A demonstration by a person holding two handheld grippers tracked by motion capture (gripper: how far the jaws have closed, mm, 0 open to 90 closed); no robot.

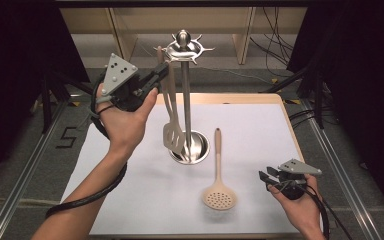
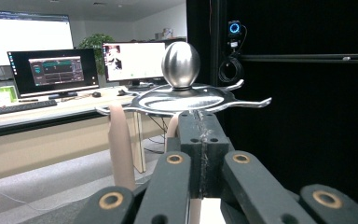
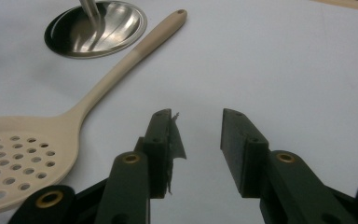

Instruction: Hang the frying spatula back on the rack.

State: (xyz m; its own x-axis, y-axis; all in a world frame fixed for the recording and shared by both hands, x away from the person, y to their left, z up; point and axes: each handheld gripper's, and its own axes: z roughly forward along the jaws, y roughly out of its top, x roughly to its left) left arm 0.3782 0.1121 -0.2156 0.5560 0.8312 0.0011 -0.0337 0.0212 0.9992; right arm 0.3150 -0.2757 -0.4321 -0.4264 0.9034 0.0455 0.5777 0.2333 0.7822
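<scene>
A steel utensil stand rises from the white table, its knob and hook ring close ahead in the left gripper view. A beige slotted turner hangs from it; two beige handles run up to the hooks, one left of my jaws, the other partly behind them. My left gripper is raised beside those handles, jaws pressed together with no gap. A beige skimmer lies flat on the table. My right gripper stands open just right of it, holding nothing.
The stand's round base sits mid-table, just beyond the skimmer's handle tip. The white table ends in a wooden edge at the back. Black curtains flank both sides, and desks with monitors stand beyond.
</scene>
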